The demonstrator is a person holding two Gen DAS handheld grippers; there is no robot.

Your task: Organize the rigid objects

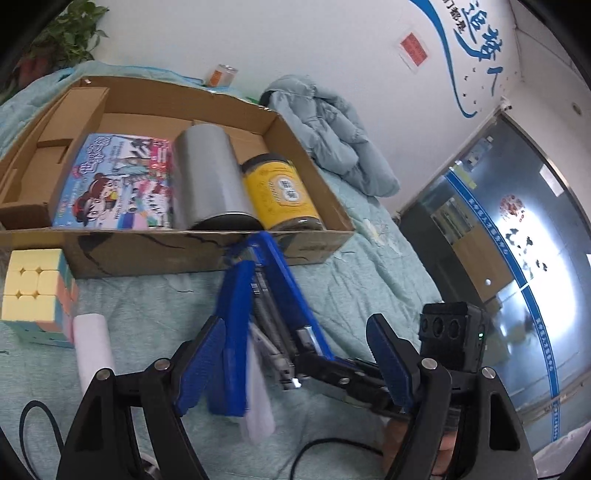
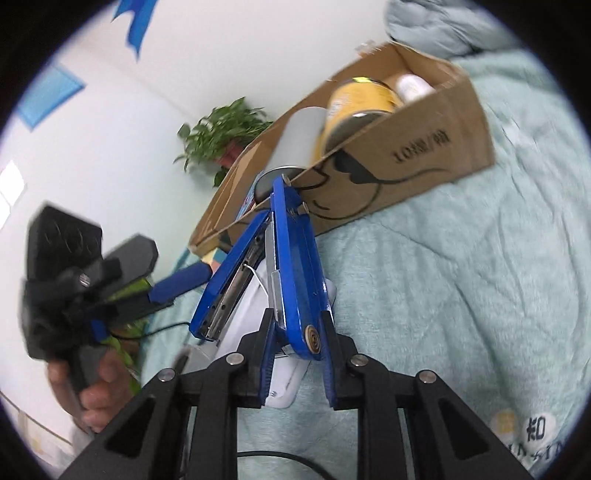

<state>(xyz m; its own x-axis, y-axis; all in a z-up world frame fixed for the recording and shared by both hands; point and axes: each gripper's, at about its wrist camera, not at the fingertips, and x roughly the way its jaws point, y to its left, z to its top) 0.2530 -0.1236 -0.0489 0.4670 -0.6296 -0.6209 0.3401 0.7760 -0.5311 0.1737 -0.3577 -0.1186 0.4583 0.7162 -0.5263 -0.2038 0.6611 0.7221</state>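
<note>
Right gripper (image 2: pixel 297 365) clamping glossy blue stapler (image 2: pixel 295 273), left gripper (image 1: pixel 295 358) spread, corrugated cardboard box (image 1: pixel 177 247)

We are looking at a pale green quilt (image 1: pixel 369 280) spreading under everything, stitched in soft lines. A light blue padded jacket (image 1: pixel 325 122) is lying crumpled near the white wall (image 1: pixel 332 44). A leafy potted plant (image 1: pixel 70 33) is standing at the far corner, and it is also showing in the right wrist view (image 2: pixel 225 129) against the wall. A red and white notice (image 1: pixel 413 46) is hanging on the wall beside blue lettering (image 1: pixel 480 48). A glass door (image 1: pixel 517 240) with blue stripes is reflecting bright light. A black cable (image 1: pixel 332 446) is trailing across the quilt at the bottom edge.
</note>
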